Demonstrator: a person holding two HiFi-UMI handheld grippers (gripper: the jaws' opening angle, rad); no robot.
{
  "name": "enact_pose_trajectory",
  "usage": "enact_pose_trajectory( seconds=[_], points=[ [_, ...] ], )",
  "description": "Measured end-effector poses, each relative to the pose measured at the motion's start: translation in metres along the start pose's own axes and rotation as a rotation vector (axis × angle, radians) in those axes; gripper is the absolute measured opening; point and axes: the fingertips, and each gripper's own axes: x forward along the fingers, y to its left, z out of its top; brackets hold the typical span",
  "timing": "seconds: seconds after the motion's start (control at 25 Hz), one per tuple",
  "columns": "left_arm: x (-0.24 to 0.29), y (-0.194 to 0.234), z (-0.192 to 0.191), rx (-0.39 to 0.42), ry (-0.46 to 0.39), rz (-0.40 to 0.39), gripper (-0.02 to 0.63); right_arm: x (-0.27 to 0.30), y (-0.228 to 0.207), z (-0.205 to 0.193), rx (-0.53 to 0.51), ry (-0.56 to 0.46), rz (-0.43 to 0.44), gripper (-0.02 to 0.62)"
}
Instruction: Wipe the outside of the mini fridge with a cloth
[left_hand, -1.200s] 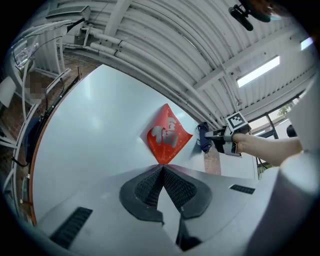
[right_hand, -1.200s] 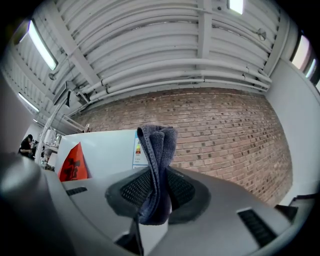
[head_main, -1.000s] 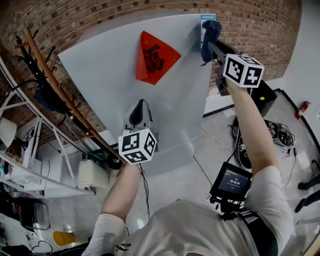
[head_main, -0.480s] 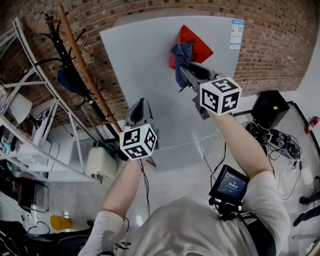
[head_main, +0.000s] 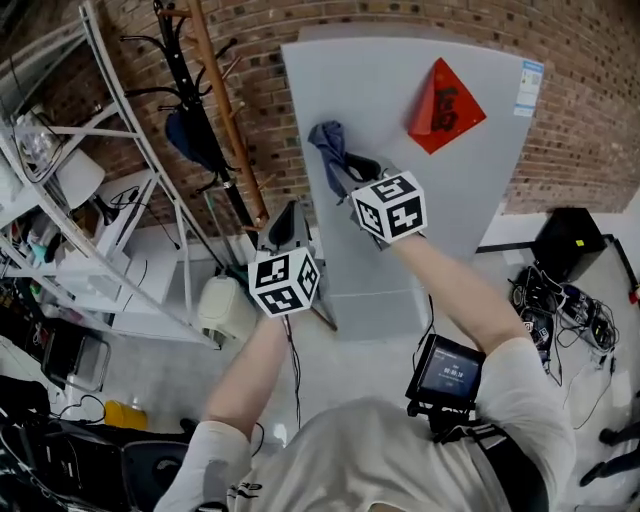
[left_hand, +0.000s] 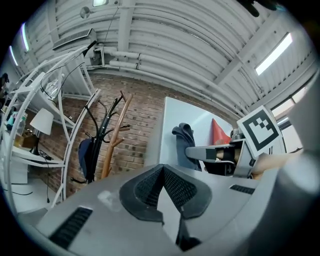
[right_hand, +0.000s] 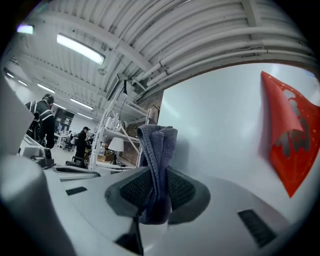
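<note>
1. A rack (head_main: 120, 230) and a coat stand (head_main: 215, 110) stand against the brick wall, left of the fridge (head_main: 450, 190). Neither looks to have any part in the wiping.
2. The left gripper (head_main: 287, 215) hangs low, near the fridge's left edge. Its own view shows the jaws closed pad to pad with nothing between them (left_hand: 161, 172). It is probably parked there because one cloth needs only one tool.
3. The cloth (head_main: 328, 140) is dark blue and bunched, and it sits at the upper left of the fridge's grey front. Most of it sticks out past the jaw tips, likely so that fabric rather than plastic meets the panel.
4. The right gripper (head_main: 352, 165) is clamped on the cloth's lower end (right_hand: 157, 145) and is raised toward the panel. I cannot tell whether the cloth actually touches it.
5. A red diamond (head_main: 446, 92) hangs at the upper right, well apart from the cloth. A wipe across would have to go round it.
</note>
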Motion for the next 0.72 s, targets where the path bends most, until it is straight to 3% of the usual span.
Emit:
enact_pose_trajectory(
  seconds=[0.32,0.72],
  points=[
    [0.001,0.029,0.002,0.026,-0.002,0.035,0.003,0.036,0.021,-0.01,-0.043,0.007,0.007,0.087],
    [0.024,0.004,-0.011,-0.006,0.012,-0.031,0.003,0.015,-0.001,-0.017,-0.046,0.018,-0.024,0.087]
  ],
)
